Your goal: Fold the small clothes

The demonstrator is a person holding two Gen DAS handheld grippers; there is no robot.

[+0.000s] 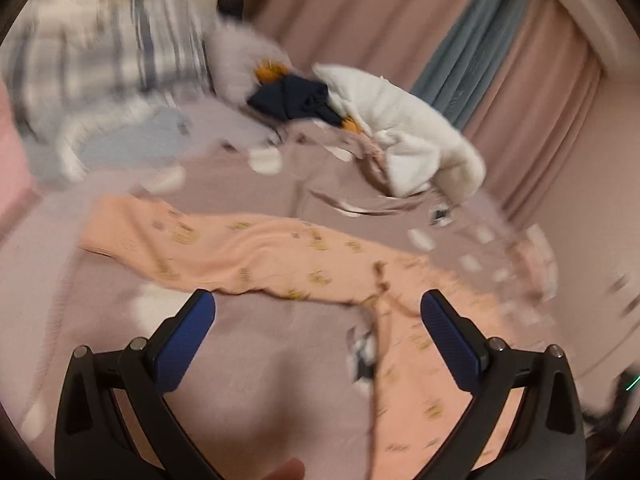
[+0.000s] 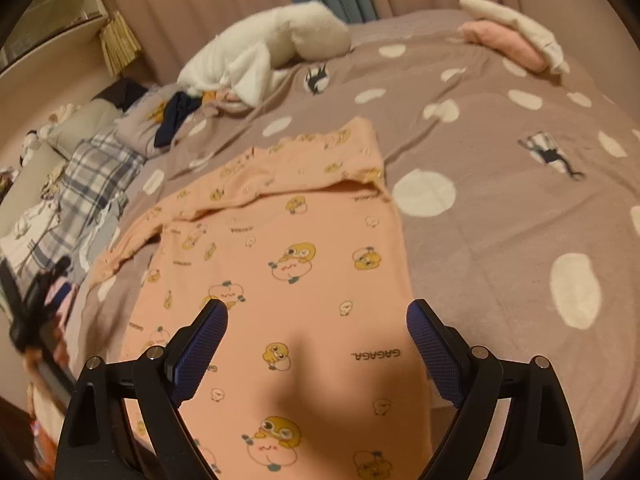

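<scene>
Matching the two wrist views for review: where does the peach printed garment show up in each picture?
Left wrist: the peach printed garment runs as a band across the middle and down to the lower right, past the open left gripper.
Right wrist: it fills the centre and bottom, under the open right gripper.
Shared landmark: the white plush toy by the curtain.
</scene>
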